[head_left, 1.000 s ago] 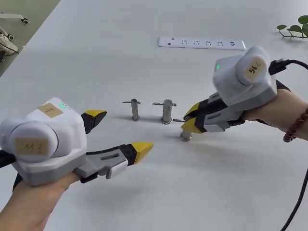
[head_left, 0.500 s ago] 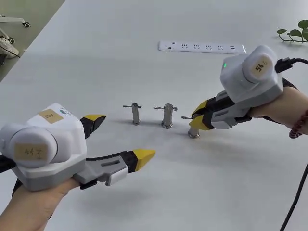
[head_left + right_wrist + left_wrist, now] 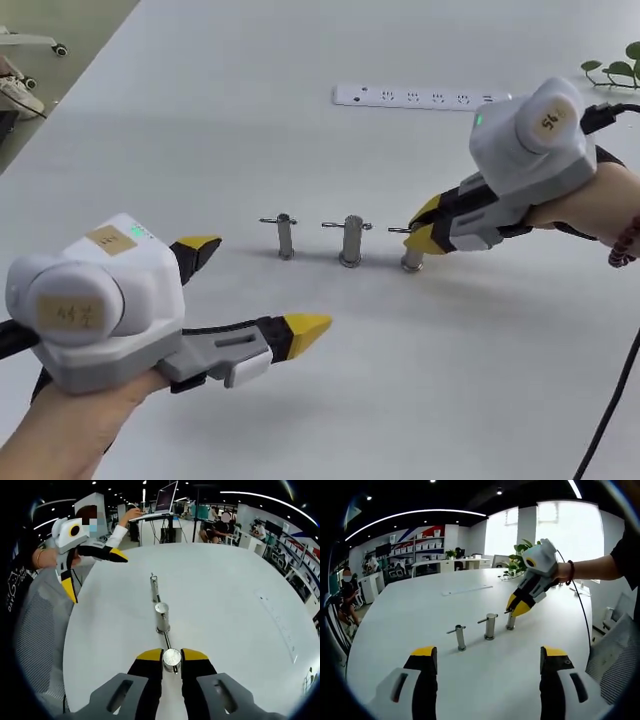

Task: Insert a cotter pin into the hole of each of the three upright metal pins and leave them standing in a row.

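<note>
Now gripping the third metal pin (image 3: 411,262), cotter pin (image 3: 397,229) already through, in the closed right gripper (image 3: 425,227) jaws, standing on the desk (image 3: 450,380) near the middle pin (image 3: 350,240). Holding the left gripper (image 3: 252,284) jaws wide open, well apart from the middle pin. Next, probably, release gently, in line, without tipping.

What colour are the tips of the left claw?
Left claw tips are yellow, clearest in the left gripper view.

White desk (image 3: 200,120), little on it.
A power strip (image 3: 415,96) lies at the far side, plant (image 3: 612,68) leaves far right, a chair base (image 3: 35,40) past the left edge.
</note>
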Tool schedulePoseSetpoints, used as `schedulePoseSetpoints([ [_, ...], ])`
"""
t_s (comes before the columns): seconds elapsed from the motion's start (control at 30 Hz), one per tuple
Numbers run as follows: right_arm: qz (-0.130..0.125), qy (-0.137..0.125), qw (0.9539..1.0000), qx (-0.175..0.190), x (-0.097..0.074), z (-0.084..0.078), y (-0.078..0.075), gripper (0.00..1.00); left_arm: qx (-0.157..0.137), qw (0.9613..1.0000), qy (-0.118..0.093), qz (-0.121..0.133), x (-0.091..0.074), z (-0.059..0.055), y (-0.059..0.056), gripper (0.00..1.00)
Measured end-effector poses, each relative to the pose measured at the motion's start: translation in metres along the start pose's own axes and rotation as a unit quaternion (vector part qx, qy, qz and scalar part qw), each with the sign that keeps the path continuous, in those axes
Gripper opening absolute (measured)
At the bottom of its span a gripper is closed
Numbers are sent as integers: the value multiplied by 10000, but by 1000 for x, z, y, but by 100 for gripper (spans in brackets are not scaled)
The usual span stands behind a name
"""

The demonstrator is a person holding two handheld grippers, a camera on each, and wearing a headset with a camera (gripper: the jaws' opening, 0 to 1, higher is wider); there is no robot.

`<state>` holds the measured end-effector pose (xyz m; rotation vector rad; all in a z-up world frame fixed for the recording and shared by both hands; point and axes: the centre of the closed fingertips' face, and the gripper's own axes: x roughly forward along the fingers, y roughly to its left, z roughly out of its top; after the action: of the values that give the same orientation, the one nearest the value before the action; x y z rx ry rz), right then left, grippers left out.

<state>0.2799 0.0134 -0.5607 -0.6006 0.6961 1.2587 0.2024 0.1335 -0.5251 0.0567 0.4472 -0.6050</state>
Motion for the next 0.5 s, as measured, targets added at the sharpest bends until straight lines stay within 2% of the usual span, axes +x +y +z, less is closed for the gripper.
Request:
schedulePoseSetpoints([
  [0.3,44,7,10000,-7,1,1,-8,8,-3,10000,-3,-7,2,1,2,86],
  [0.5,200,32,9998,-58,2,0,-9,8,-26,10000,-21,-17,3,2,3,86],
])
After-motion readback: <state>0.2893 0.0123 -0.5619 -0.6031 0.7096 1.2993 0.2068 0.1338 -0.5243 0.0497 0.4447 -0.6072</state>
